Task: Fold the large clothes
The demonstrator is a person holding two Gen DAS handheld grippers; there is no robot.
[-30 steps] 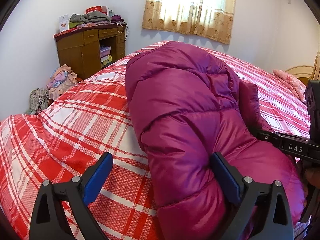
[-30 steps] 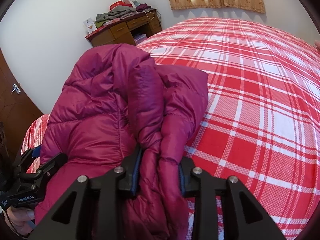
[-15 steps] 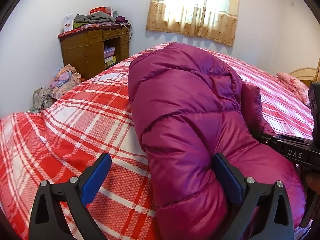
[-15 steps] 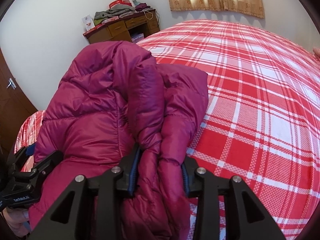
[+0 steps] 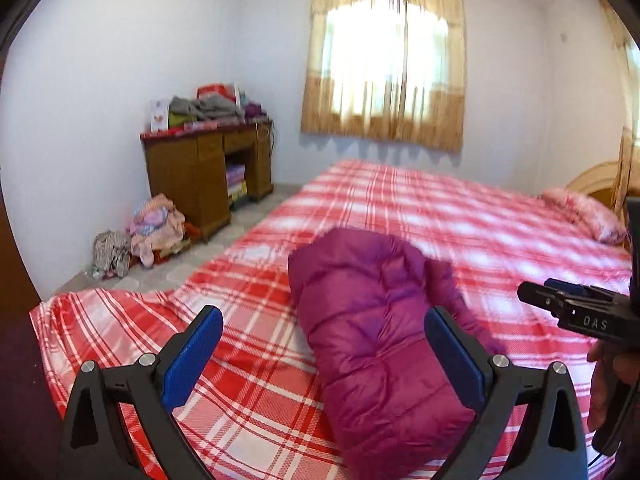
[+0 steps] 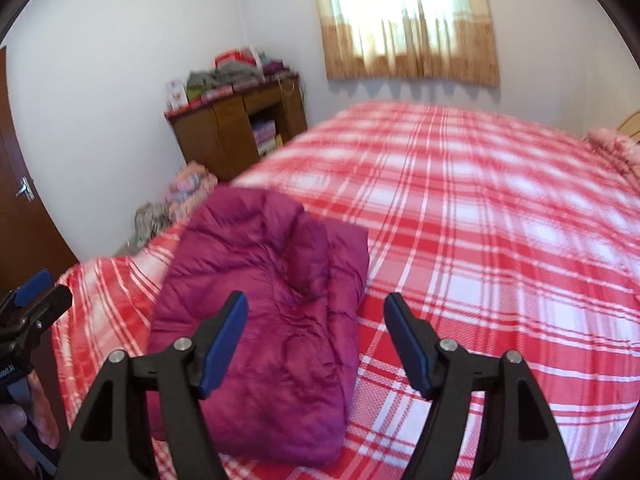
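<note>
Jacket: the magenta puffer jacket lies as a compact folded bundle on the near left part of the bed, on the red plaid cover.
Left claw: your left claw stands spread wide; nothing is pinched, and the bundle lies below and beyond it.
Right claw: your right claw is opening, its blue pads clear of the fabric; nothing is between them.
Done: by the look of it the jacket is folded into a thick block, sleeves tucked in, with no loose part trailing over the cover.
Left to do: little on this piece, I judge; perhaps press the puffy top flatter or square its edges.
Other clothes: heaps lie on the wooden desk and on the floor at far left; whether they belong to your job you cannot tell.
</note>
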